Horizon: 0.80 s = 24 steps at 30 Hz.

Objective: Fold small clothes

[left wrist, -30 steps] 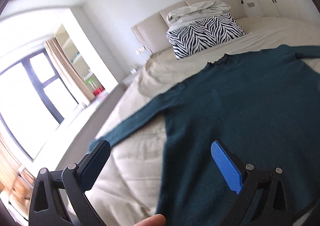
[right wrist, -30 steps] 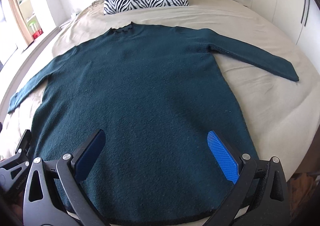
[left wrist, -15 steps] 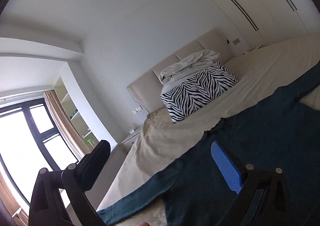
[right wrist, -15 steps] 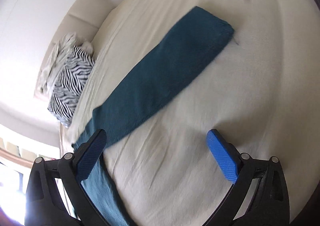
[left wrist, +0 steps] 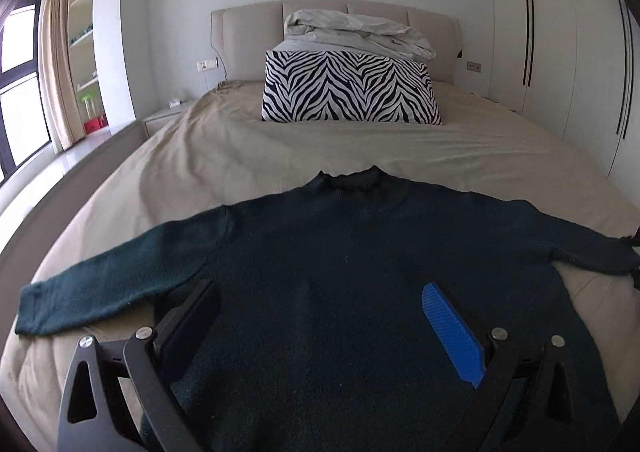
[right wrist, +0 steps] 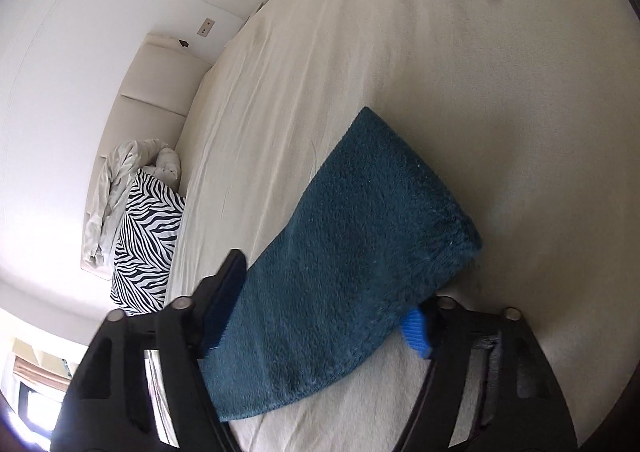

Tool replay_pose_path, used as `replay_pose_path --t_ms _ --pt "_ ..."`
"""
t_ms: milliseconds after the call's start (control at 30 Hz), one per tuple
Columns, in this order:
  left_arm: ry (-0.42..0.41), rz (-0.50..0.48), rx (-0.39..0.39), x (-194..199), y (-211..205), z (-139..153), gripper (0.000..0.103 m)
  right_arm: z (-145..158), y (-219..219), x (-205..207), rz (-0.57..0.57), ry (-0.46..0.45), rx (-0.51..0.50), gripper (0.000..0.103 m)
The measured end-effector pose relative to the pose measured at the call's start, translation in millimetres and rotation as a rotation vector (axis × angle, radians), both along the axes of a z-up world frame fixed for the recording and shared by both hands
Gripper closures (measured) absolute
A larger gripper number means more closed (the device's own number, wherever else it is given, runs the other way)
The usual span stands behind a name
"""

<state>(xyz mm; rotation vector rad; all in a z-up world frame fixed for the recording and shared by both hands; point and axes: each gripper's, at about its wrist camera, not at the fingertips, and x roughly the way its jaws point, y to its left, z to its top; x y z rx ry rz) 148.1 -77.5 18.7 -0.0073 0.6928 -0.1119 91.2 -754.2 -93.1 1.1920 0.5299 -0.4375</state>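
Observation:
A dark teal sweater [left wrist: 352, 260] lies flat on the beige bed [left wrist: 224, 156], neck toward the headboard, both sleeves spread out. My left gripper [left wrist: 320, 316] is open and empty above the sweater's lower body. In the right wrist view my right gripper [right wrist: 320, 308] straddles the sweater's right sleeve [right wrist: 360, 236] near its cuff. Its jaws stand partly closed on either side of the sleeve, and I cannot tell whether they pinch it. The right gripper's tip shows at the far right edge of the left wrist view [left wrist: 634, 252], at the sleeve end.
A zebra-print pillow [left wrist: 348, 88] with a crumpled white duvet [left wrist: 356, 28] on top stands at the headboard. White wardrobes [left wrist: 560, 52] line the right wall. A window and shelves are at the left. Bare bed sheet [right wrist: 480, 72] surrounds the sleeve.
My left gripper swung from looking leftward to facing the headboard over the sweater's body. My right gripper moved from over the body to the right sleeve cuff, and its jaws narrowed around it.

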Motion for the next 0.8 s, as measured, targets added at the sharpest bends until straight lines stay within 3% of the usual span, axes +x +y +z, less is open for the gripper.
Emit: replay_pose_path --t_ms 33,100,200,333,500,633,733,800 --pt "0.045 -0.007 -0.073 8 7 -6 0.003 -3 -6 5 0.004 0.019 -0.003 0.073" --pt "0.124 -0.026 -0.197 21 18 -20 0.009 -3 -7 23 0.000 0.071 -0.016 0.082" --pt "0.197 -0.046 -0.294 32 25 -35 0.010 19 12 51 0.057 0.125 -0.125 0.091" --pt "0.240 -0.055 -0.397 39 35 -42 0.013 76 77 106 0.229 0.116 -0.313 0.095" --pt "0.240 -0.031 -0.484 44 55 -40 0.013 131 219 188 0.549 0.029 -0.496 0.095" --pt "0.262 0.003 -0.584 49 78 -47 0.013 122 352 230 0.800 0.000 -0.545 0.095" --pt "0.290 -0.001 -0.635 52 87 -54 0.013 86 438 246 0.926 0.054 -0.546 0.094" --pt "0.311 -0.013 -0.650 53 86 -60 0.013 53 471 245 0.984 0.096 -0.493 0.092"
